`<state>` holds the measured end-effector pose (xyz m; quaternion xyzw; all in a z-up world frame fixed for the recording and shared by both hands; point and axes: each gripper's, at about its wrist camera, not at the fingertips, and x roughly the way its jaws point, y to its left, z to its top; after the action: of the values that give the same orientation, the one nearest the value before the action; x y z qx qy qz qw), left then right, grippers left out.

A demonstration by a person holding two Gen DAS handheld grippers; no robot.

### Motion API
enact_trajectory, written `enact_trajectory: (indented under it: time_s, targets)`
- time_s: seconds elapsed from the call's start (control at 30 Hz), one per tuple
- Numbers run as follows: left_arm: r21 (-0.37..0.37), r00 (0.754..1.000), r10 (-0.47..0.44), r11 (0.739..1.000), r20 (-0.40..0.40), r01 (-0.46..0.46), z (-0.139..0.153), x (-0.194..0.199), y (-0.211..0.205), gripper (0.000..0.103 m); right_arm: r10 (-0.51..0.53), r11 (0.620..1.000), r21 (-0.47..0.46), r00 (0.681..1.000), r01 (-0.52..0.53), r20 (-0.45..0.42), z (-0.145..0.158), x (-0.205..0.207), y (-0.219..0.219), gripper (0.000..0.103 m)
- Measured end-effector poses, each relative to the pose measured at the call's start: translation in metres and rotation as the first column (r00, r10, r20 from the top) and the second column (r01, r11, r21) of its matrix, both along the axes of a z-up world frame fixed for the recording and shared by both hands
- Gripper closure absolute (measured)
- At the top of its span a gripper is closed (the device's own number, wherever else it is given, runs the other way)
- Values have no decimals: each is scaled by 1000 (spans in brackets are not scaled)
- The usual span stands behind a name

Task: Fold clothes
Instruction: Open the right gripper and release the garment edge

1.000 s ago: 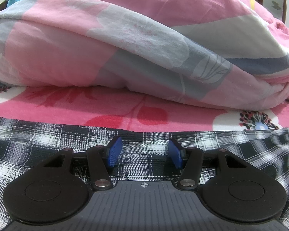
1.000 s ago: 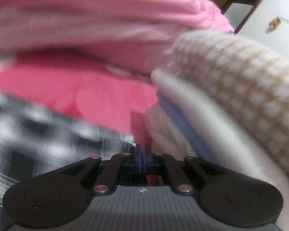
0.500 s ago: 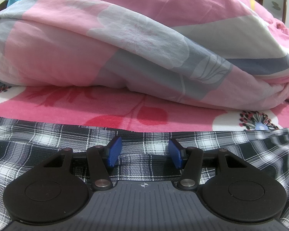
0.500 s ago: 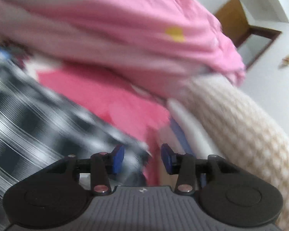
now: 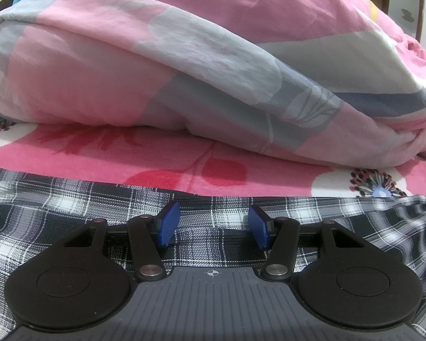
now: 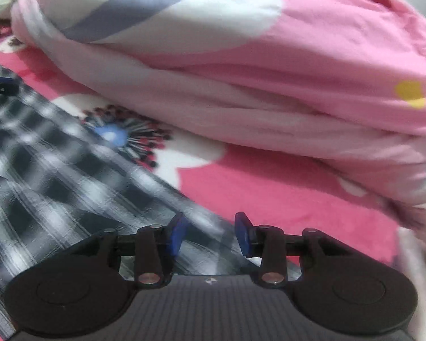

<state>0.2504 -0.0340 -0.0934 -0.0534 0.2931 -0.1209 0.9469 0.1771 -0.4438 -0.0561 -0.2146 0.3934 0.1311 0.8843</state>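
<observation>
pink bedsheet (image 5: 99,156) bears plaid garment (image 5: 56,213); left gripper (image 5: 211,224), right gripper (image 6: 208,236) gape wide over its edge.

I can read no words, numbers or brand names anywhere. My left hand-held gripper (image 5: 212,226) bears only a small crosshair mark.

**Soft indoor light, one sharp view and one smeared**

The left wrist view is evenly lit and crisp, with only faint shadow under the bunched quilt (image 5: 184,65). The right wrist view is motion-blurred (worst on the plaid garment (image 6: 56,170), its checks streaked). Fisheye bending curves both frames toward dark corners. No glare anywhere.
</observation>
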Motion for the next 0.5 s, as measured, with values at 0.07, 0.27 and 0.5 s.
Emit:
enact_trajectory:
  time_s: [0.07, 0.27, 0.5]
  targets:
    - [-4, 1000, 0, 1000, -1, 0, 0, 0, 1, 49, 20, 999, -36, 999, -21, -31, -10, 5, 8, 66]
    - [-5, 1000, 1, 1000, -1, -1, 0, 0, 1, 49, 3, 998, -69, 1000, -4, -20, -11, 7, 16, 79]
    - [-29, 1000, 5, 1000, -1, -5, 0, 0, 5, 49, 36, 988, -152, 999, -42, -36, -23, 11, 32, 103]
